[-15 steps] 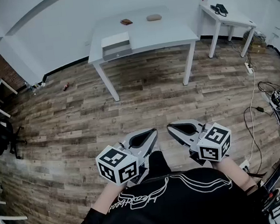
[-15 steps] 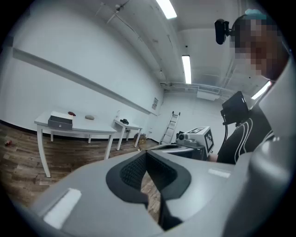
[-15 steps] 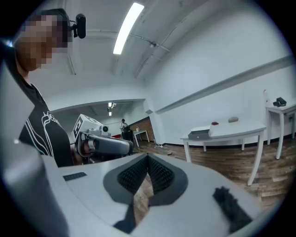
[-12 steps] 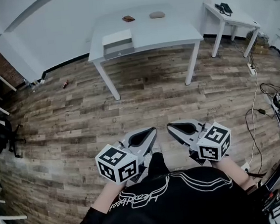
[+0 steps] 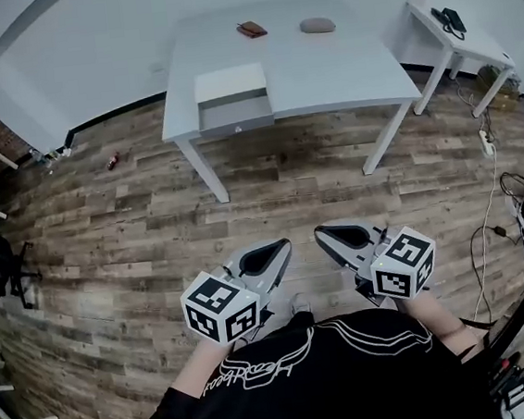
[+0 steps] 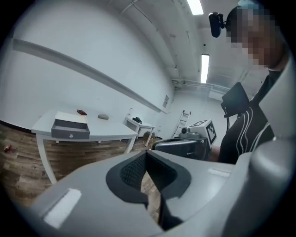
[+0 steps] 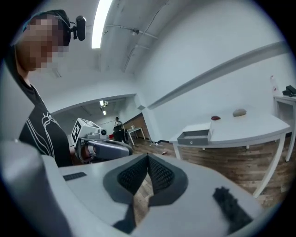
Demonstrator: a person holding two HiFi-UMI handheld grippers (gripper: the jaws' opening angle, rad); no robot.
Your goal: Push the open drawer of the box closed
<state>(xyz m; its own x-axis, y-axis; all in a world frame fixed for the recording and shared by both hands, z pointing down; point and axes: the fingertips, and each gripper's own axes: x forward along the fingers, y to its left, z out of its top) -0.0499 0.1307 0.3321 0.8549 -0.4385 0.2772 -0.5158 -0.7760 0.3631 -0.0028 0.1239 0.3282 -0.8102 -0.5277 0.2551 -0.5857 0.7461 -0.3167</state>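
A: Where's the box [image 5: 227,85]?
B: Upper centre, at the bench [image 5: 340,67] front edge; white, its grey drawer [image 5: 236,115] standing out, small knob showing.
A: And lower centre?
B: The left hand-held gripper [image 5: 284,246] and right hand-held gripper [image 5: 321,237], jaws together, empty.

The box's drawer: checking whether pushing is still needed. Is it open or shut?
Open. The grey drawer sticks out in front of the white box, toward the table's front edge, with its inside showing.

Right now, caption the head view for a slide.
Shut left tool and shut right tool face a white table bearing a white box, grey drawer open.
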